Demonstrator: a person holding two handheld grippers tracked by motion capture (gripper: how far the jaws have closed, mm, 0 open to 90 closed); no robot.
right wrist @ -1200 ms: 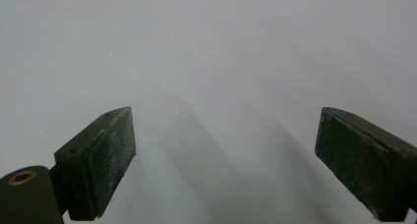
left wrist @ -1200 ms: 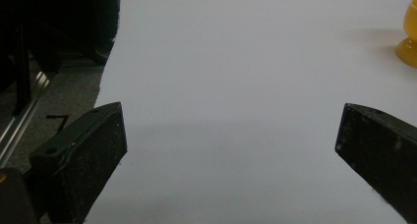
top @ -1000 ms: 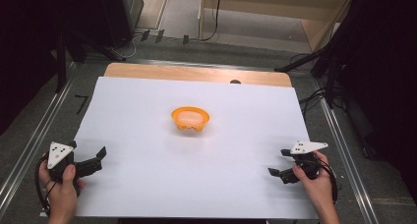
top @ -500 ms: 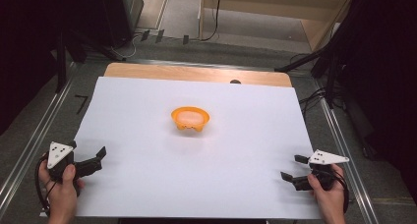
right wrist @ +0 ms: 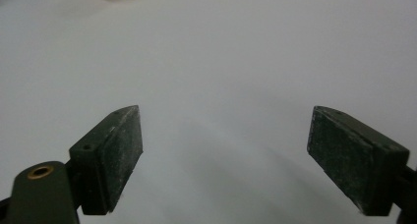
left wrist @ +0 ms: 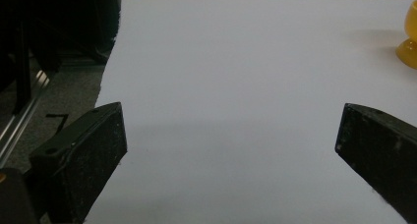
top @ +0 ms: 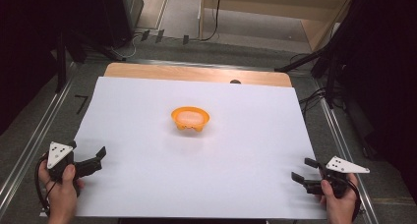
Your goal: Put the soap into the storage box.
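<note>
So the orange bowl [top: 190, 120] is sitting upright dead centre on the white sheet [top: 147, 184] covering the table, well apart from both grippers and touching nothing. The left gripper [top: 101, 155] is down at about 8 o'clock from the bowl, jaws spread wide with just bare sheet between them; in the left gripper view the bowl [left wrist: 409, 37] peeks in at roughly 2 o'clock. The right gripper [top: 302, 171] is at about 4 o'clock near the sheet's corner; its jaws have just been closing, but they're parted with nothing between them. Biggest risk I'd guess: the bowl looks light and the sheet slick, so a one-sided nudge on the rim could skate or tip it. The right jaws may also need widening first.
</note>
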